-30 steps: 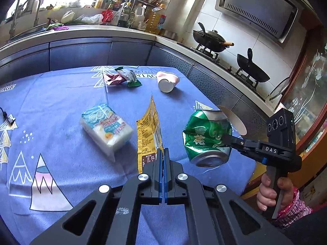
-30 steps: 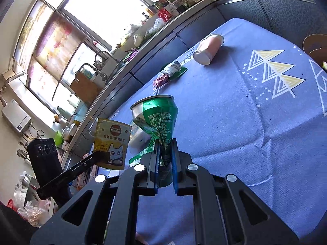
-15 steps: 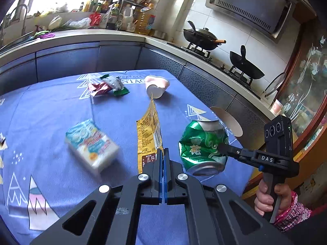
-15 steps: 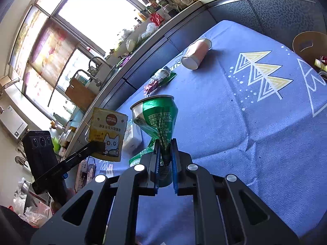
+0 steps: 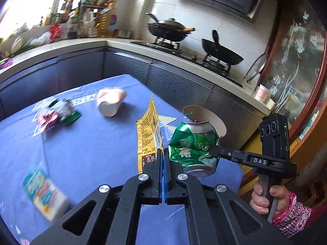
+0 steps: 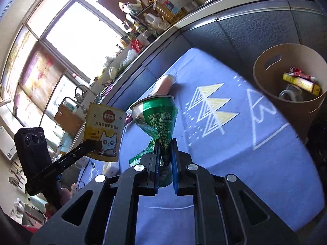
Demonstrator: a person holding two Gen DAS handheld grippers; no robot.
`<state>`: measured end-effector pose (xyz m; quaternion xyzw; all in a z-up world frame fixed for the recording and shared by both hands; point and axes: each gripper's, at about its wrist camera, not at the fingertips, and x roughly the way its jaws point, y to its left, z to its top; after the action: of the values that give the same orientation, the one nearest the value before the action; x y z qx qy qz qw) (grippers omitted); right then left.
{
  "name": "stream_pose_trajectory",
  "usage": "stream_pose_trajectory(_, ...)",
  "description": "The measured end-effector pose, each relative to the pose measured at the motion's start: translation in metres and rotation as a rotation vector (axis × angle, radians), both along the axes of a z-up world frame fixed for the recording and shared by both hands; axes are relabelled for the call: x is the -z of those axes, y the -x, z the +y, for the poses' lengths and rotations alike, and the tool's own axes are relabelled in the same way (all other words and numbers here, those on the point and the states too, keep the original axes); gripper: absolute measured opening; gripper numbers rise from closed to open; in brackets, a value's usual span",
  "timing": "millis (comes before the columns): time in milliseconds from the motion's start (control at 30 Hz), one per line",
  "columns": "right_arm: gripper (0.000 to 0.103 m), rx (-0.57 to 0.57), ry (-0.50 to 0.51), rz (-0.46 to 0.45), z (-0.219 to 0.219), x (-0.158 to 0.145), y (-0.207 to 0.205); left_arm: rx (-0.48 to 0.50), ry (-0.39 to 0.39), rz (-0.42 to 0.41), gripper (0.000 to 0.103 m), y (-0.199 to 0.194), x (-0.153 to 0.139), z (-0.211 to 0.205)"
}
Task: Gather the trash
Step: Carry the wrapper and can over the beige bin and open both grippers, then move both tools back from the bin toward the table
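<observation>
Up close, the left gripper has its jaws pressed together on the lower edge of a yellow packet, which stands upright above the fingers. The right gripper is clamped on the crushed waist of a green can, its open rim pointing away from the camera. Both pieces are held in the air above a blue tablecloth, the can just to the right of the packet in the left view. Farther out on the cloth lie a white tissue pack, blurred, a pink cup on its side and some crumpled wrappers. Beyond the table edge a round cardboard bin holds a yellow box and other scraps.
</observation>
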<state>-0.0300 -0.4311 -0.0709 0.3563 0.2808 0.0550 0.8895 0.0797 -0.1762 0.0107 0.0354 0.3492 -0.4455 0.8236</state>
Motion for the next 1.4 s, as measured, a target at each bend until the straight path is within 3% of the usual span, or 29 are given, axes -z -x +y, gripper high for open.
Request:
stream_pose_trajectory(267,0.009,0.27,0.095,-0.047,-0.118,-0.016,0.016,0.186,0.013,-0.047,0.001,-0.015,-0.019,-0.126)
stream_pose_trajectory(400,0.009,0.346,0.089,-0.002,-0.166,0.004,-0.001,0.241,0.017,-0.037,0.001,-0.028,-0.014,-0.188)
stream_pose_trajectory(533,0.01,0.357,0.074,0.054,-0.187,0.03,-0.035,0.268,0.003,-0.012,0.001,-0.041,-0.002,-0.236)
stream_pose_trajectory(633,0.021,0.331,0.048,0.112,-0.193,0.055,-0.06,0.277,-0.001,0.014,0.001,-0.05,0.006,-0.256)
stream_pose_trajectory(667,0.045,0.329,0.038,0.128,-0.196,0.063,-0.062,0.282,0.0,0.026,0.001,-0.053,0.009,-0.263)
stream_pose_trajectory(700,0.057,0.345,0.012,0.138,-0.2,0.069,-0.063,0.288,-0.002,0.036,0.001,-0.055,0.011,-0.269)
stream_pose_trajectory(767,0.056,0.386,-0.028,0.085,-0.208,0.069,-0.053,0.302,-0.011,0.054,0.001,-0.057,0.018,-0.281)
stream_pose_trajectory(933,0.056,0.477,0.024,0.016,-0.213,0.053,-0.021,0.341,-0.052,0.095,0.002,-0.054,0.04,-0.31)
stream_pose_trajectory(1000,0.056,0.5,0.026,0.012,-0.212,0.051,-0.007,0.339,-0.086,0.105,0.012,-0.051,0.052,-0.322)
stream_pose_trajectory(1067,0.056,0.517,0.022,0.01,-0.209,0.05,0.005,0.328,-0.124,0.103,0.056,-0.049,0.062,-0.332)
stream_pose_trajectory(1133,0.056,0.531,0.022,0.003,-0.203,0.047,0.018,0.311,-0.143,0.087,0.072,-0.048,0.067,-0.335)
stream_pose_trajectory(1400,0.056,0.503,0.006,-0.042,-0.175,0.031,0.052,0.201,-0.087,0.044,0.072,-0.047,0.038,-0.287)
